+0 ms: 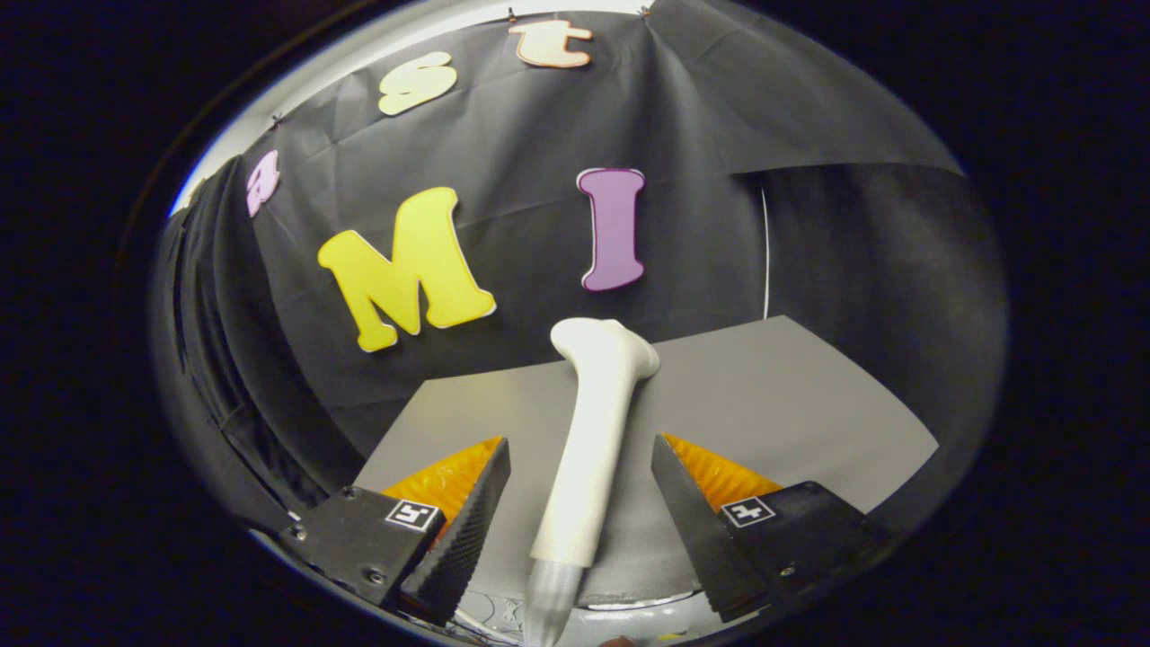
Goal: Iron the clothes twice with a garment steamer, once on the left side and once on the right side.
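The garment steamer (593, 431) lies on the grey table (809, 413) between the fingers of the gripper (579, 503), its long handle running straight ahead and its head beyond the tips, while the fingers stand apart, neither touching it.

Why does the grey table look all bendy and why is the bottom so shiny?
In the gripper view, the fisheye lens curves the grey table, so its straight edges bow. Glare brightens the table's near edge below the white garment steamer, whose near grey end blurs. The steamer lies between the fingers of the open gripper, touching neither.
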Action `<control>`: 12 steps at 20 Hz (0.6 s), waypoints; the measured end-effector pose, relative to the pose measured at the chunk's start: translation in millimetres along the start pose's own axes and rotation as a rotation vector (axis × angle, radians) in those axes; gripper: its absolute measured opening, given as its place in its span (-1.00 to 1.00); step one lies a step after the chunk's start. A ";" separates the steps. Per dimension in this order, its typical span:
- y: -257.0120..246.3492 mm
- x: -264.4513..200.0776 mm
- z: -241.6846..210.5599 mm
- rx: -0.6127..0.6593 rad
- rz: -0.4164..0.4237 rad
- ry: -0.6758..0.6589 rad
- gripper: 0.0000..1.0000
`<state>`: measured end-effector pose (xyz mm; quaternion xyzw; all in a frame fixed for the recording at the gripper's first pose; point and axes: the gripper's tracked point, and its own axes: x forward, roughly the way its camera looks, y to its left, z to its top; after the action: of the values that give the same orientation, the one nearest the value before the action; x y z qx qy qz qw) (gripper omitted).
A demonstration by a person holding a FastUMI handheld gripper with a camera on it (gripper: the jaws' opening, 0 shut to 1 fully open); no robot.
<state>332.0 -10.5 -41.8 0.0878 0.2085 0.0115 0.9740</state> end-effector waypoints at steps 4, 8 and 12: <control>-5.4 22.2 -5.3 0.034 -0.002 0.076 0.84; -6.2 34.0 -12.8 0.064 -0.015 0.147 0.43; -4.6 41.4 -19.2 0.088 -0.053 0.183 0.12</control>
<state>361.9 -9.4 -76.6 0.1236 0.2991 -0.0155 0.9461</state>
